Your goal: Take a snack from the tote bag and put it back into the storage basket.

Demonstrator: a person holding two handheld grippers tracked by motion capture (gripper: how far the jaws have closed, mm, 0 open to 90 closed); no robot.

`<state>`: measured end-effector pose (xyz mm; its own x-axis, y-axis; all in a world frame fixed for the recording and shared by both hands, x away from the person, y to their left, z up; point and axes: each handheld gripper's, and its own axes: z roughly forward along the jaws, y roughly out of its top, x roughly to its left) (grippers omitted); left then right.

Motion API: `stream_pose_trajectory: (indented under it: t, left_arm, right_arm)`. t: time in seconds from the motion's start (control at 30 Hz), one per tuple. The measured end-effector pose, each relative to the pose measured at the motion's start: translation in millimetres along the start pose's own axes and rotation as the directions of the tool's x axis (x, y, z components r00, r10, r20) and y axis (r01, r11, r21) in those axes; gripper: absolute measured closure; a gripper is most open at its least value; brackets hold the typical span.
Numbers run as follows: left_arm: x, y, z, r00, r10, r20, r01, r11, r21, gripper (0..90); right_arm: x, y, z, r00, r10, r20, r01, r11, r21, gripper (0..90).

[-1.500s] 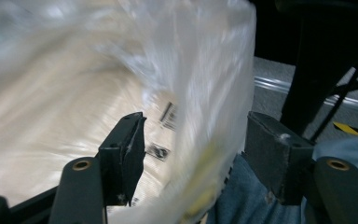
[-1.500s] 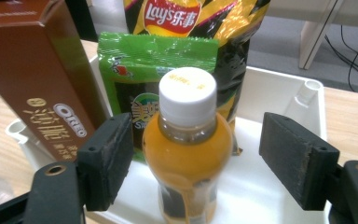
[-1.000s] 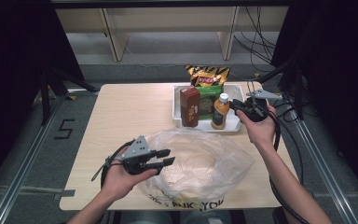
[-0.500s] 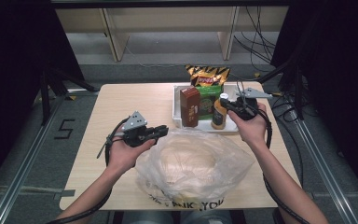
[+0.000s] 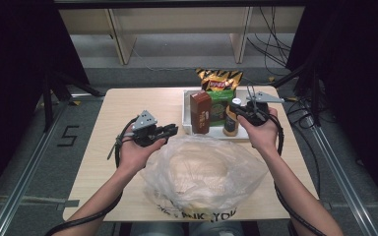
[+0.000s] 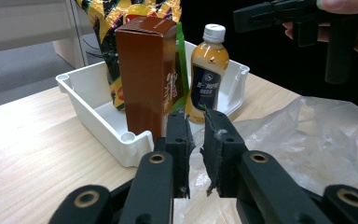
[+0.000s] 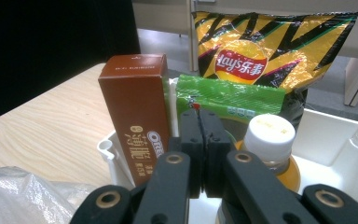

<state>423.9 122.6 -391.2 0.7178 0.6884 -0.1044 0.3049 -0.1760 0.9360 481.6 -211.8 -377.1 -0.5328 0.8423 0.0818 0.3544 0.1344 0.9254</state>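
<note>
Fingers of right gripper [image 7: 200, 154] pressed together, empty, hiding bottle [image 7: 269, 140] partly; left gripper [image 6: 196, 144] fingers narrowly apart.

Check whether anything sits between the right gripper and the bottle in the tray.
Nothing visible does. The right gripper, fingers shut and empty, hovers just above and beside the bottle. The brown box stands on the bottle's far side in the tray, clear of the approach.

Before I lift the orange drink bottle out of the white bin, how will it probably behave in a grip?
The orange drink bottle looks full to the neck, so it is probably heavy for its size. Its glossy round body may slip or twist between flat pads. It stands tall and narrow in the white bin, beside the brown box, so a sideways push could tip it.
</note>
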Motion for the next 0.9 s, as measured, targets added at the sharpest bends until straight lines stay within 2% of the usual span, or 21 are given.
stream_pose_trajectory:
  t: [0.17,0.23,0.3,0.4,0.43,0.47,0.5,0.57,0.77,0.9]
  left_arm:
    - [1.2,0.9,3.4,1.0,0.001,-0.008,-0.001,1.0,0.004,78.2]
    - [2.0,1.5,4.7,1.0,0.003,-0.009,-0.003,1.0,0.007,78.3]
    - [3.5,2.3,7.6,1.0,0.003,-0.002,-0.003,1.0,0.008,79.0]
    - [4.8,3.7,11.3,1.0,0.007,-0.003,-0.007,0.9998,0.016,80.1]
    - [5.1,4.1,12.6,1.0,0.004,-0.008,-0.004,0.9998,0.02,80.4]
    - [5.5,4.8,13.8,1.0,0.005,-0.007,-0.005,0.9998,0.02,80.8]
    - [5.9,5.5,15.4,1.0,0.001,-0.001,-0.001,0.9998,0.018,81.3]
    - [7.2,7.9,17.8,1.0,0.004,-0.005,-0.004,0.9998,0.02,82.3]
    - [12.0,14.6,26.5,0.9999,0.007,-0.008,-0.007,0.9995,0.032,85.4]
    - [15.5,18.7,34.9,0.9999,0.006,-0.009,-0.005,0.9991,0.042,87.3]
  right_arm:
    - [3.1,0.4,-2.0,0.9998,0.019,0.008,-0.02,1.0,0.015,89.1]
    - [4.0,0.5,-1.1,0.9998,0.018,-0.001,-0.018,1.0,0.008,89.1]
    - [3.1,1.3,1.1,0.9999,-0.005,-0.015,0.005,1.0,0.0,89.3]
    - [6.5,2.7,2.8,0.9998,0.012,-0.018,-0.012,1.0,0.013,89.9]
    - [5.7,2.4,4.1,0.9999,-0.005,-0.016,0.005,1.0,0.007,90.0]
    - [6.2,2.7,5.0,0.9996,0.001,-0.027,-0.001,1.0,0.011,90.0]
    - [4.3,2.6,6.1,0.9993,-0.033,-0.017,0.033,0.999,0.005,90.0]
    - [6.3,1.9,7.1,0.9997,-0.002,-0.025,0.002,1.0,0.008,90.0]
    - [4.8,2.4,9.6,0.999,-0.026,-0.035,0.027,1.0,0.009,90.0]
    - [9.7,4.7,13.9,0.9991,-0.018,-0.038,0.019,1.0,0.023,90.0]
